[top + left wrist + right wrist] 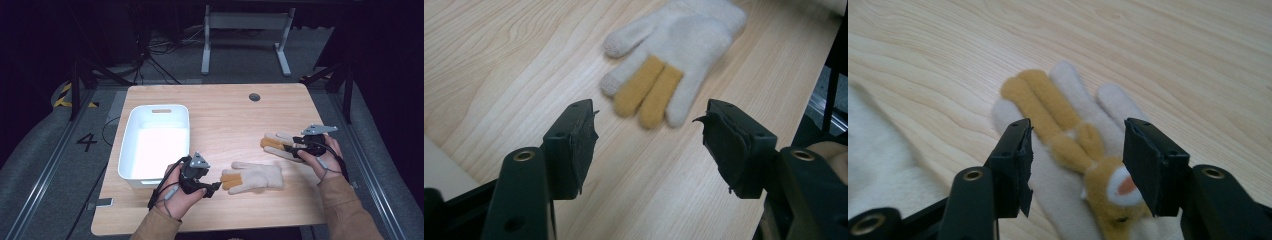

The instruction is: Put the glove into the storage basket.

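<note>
Pale wooden bench (220, 115), high view: two cream gloves with mustard fingers lie flat, near glove (254, 177) pointing nine o'clock toward the left gripper (216, 187). Left gripper view: fingers open, empty. Right gripper view: open fingers straddle the far glove (1073, 135), pointing eleven o'clock.

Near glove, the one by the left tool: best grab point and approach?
Take the near glove at the fingers from their tip side. It lies flat, tips pointing at the open left tool, so one pad must slide under the fabric.
</note>
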